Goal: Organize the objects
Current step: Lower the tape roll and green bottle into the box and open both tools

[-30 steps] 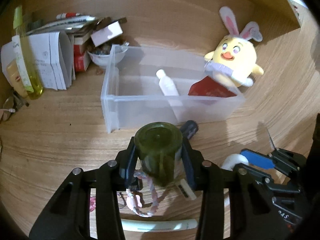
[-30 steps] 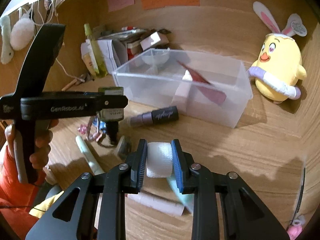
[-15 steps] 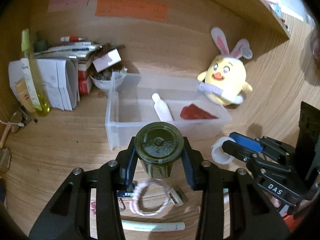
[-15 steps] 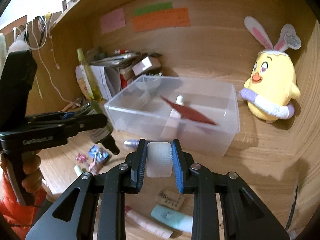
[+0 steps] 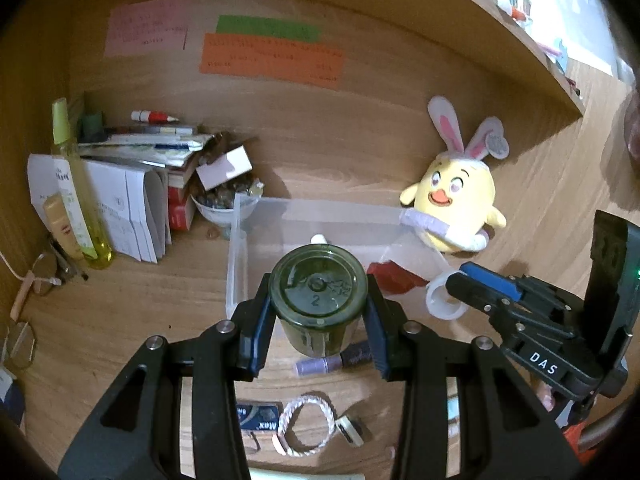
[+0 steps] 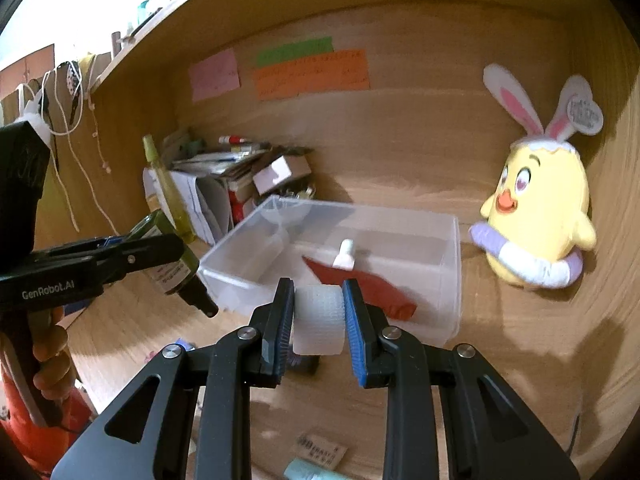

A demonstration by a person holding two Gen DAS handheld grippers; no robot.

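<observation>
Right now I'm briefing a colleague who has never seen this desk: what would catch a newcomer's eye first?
Probably the yellow chick plush with bunny ears, propped against the back wall right of the clear plastic bin. Next, the two loads held up in front of that bin: the left hand-held gripper clamps a dark green bottle, the right hand-held gripper a white tape roll.

Wood-grain surface (image 5: 120, 312) meets wood back wall (image 5: 360, 128). Pink, green and orange paper notes (image 5: 272, 58) stuck on it. Shelf (image 5: 500, 24) overhead; daylight upper left.
</observation>
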